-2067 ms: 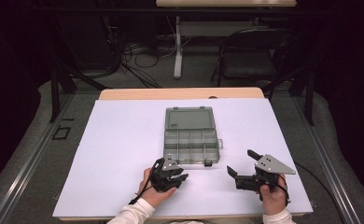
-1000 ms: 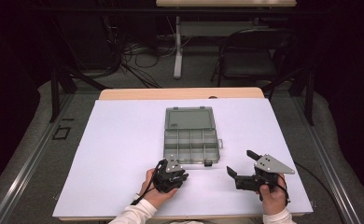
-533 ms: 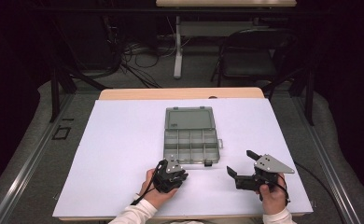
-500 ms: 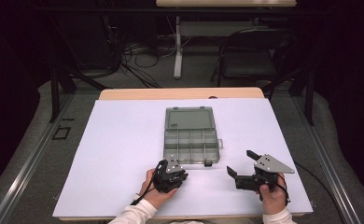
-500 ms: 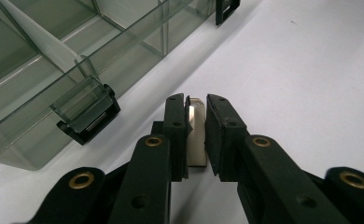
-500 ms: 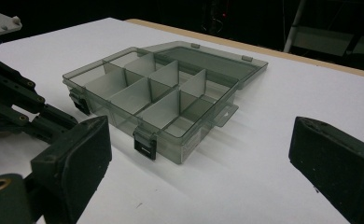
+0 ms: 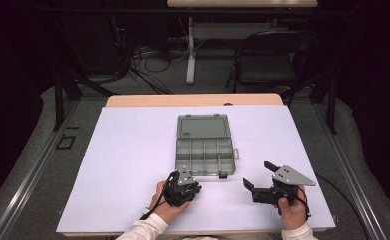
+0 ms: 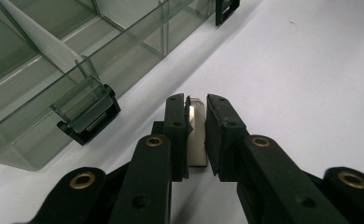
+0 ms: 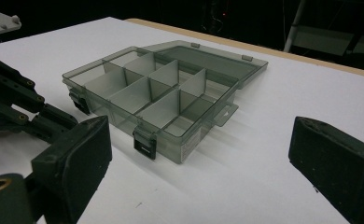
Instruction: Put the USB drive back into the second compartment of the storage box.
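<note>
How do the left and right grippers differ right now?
The left gripper is shut on a small silvery metal piece; the right gripper stands wide open and empty. The left sits close to the clear grey plastic compartment box; the right sits farther off. Both hover low over the white tabletop.

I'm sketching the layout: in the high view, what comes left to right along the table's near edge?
left gripper shut on a small metal piece → compartment box's front latch → right gripper, jaws open.
</note>
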Demonstrator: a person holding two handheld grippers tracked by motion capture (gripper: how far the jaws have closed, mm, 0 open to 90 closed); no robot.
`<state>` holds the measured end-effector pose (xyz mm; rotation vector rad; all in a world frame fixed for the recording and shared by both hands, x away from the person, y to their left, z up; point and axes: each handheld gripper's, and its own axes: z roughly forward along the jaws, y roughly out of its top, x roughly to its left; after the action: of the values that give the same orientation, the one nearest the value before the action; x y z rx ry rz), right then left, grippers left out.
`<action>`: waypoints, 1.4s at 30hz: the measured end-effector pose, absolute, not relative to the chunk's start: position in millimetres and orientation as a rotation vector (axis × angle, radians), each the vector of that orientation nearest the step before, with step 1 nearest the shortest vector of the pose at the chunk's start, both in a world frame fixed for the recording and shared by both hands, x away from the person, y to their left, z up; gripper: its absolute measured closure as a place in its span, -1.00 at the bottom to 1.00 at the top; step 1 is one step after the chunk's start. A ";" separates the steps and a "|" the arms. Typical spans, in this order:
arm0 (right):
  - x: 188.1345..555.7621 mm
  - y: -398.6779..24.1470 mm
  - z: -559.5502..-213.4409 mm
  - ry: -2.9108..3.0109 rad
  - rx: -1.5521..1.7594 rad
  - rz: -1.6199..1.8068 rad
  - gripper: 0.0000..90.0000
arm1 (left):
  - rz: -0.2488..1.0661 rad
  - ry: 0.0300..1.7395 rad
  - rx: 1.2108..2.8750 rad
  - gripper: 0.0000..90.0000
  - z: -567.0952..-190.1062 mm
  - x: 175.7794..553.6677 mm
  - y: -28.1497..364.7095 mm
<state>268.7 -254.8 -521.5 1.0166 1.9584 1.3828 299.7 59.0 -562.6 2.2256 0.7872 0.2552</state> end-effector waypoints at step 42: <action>269.3 -255.2 -521.9 1.961 1.012 1.380 -0.87 | 0.246 0.804 2.174 0.76 -549.3 300.2 72.3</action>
<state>269.3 -255.2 -521.9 1.0121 1.9609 1.3798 300.2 72.3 -549.3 2.1740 0.8038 0.2459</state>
